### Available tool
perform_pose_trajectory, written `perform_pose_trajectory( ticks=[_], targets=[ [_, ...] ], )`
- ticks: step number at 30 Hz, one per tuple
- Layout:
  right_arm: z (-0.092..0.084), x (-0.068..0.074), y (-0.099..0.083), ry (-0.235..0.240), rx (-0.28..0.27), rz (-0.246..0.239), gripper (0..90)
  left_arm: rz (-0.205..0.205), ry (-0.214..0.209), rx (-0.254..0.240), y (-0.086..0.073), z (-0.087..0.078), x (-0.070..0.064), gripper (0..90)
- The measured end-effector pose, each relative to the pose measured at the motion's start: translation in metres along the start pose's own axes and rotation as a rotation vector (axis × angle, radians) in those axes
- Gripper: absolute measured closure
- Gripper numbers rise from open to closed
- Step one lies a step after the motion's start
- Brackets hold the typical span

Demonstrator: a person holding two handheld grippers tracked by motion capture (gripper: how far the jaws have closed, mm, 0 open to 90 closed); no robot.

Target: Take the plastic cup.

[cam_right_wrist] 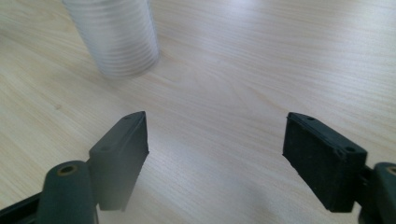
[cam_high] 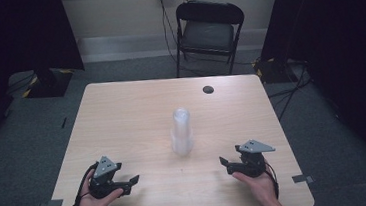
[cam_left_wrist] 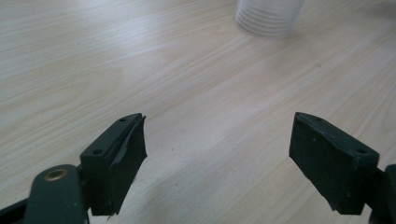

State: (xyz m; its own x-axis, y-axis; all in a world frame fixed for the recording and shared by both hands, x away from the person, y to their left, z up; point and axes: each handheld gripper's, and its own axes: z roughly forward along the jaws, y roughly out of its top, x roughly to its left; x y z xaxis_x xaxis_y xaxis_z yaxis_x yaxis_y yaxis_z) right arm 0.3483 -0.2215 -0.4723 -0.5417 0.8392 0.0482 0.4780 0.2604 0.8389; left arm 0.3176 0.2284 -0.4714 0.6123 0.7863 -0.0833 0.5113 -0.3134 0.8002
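- Stack of clear plastic cups [cam_high: 181, 133] stood upright, mouth down, approx. at the worktop [cam_high: 122, 118] centre; ribbed rims showed at its base in both gripper views [cam_left_wrist: 269, 18] [cam_right_wrist: 116, 37].
- Left gripper [cam_high: 128, 184] sat on the near-left side of the cup stack, well apart from it, held in the person's left hand [cam_high: 96, 198], grey three-cornered plate on top.
- Left jaws were released, spread wide w/ nothing but bare wood between them; in the left gripper view [cam_left_wrist: 217, 154] the cup stack was ahead and off to the upper right, not touched.
- Right gripper [cam_high: 225, 164] sat on the near-right side of the cup stack, also well apart, held in the right hand [cam_high: 256, 184], plate on top too.
- Right jaws were released as well, wide gap, nothing between; in the right gripper view [cam_right_wrist: 215, 154] the cup stack was ahead and up to the left, no contact.
- Both grippers lay low near the worktop's near edge, jaws angled inward twd. the cup stack, which stood between them and farther from the person.
- Small dark round spot [cam_high: 208, 89] lay on the worktop beyond the cup stack, a bit right, near the far edge.
- Black folding chair [cam_high: 208, 30] stood on the floor past the far edge, behind the cup stack.
- Cables [cam_high: 290, 86] ran across the floor to the right of the cup stack, off the worktop.
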Motion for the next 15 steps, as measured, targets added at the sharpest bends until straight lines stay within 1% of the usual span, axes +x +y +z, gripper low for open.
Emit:
perform_pose_trajectory(
  ticks=[2,6,7,8,9,11,13,14,15],
  targets=[
    [-0.001,-0.0002,0.0002,-0.008,-0.003,-0.003,21.2,-0.006,-0.001,-0.002,0.0003,0.0004,0.0002,18.5],
    [-0.0016,-0.0007,0.0006,-0.006,-0.011,-0.008,21.6,-0.005,-0.003,0.001,0.0014,0.0019,0.0004,18.5],
    [-0.002,-0.001,0.0009,-0.002,-0.011,-0.001,23.9,-0.005,-0.002,0.005,0.0017,0.0023,0.0005,18.6],
    [-0.003,-0.0029,0.0015,0.014,-0.001,0.008,28.7,-0.008,-0.001,0.006,0.0018,0.0027,0.0002,18.5],
    [-0.0041,-0.0047,0.0021,0.033,0.007,0.007,31.0,-0.008,-0.001,0.006,0.0018,0.0027,0.0002,18.5],
    [-0.0062,-0.0065,0.0032,0.034,-0.006,-0.005,31.0,-0.011,0.001,0.007,0.0018,0.0041,0.0005,18.6],
    [-0.0081,-0.0077,0.0051,0.058,-0.005,0.001,33.0,-0.009,0.004,0.011,0.0018,0.0046,0.0001,18.6],
    [-0.0089,-0.0076,0.0059,0.062,-0.009,0.002,34.0,-0.008,0.007,0.013,0.002,0.0044,-0.0007,18.6],
    [-0.0103,-0.0065,0.0073,0.059,-0.005,-0.013,35.5,-0.008,0.008,0.013,0.0021,0.0042,-0.0011,18.6]
  ],
)
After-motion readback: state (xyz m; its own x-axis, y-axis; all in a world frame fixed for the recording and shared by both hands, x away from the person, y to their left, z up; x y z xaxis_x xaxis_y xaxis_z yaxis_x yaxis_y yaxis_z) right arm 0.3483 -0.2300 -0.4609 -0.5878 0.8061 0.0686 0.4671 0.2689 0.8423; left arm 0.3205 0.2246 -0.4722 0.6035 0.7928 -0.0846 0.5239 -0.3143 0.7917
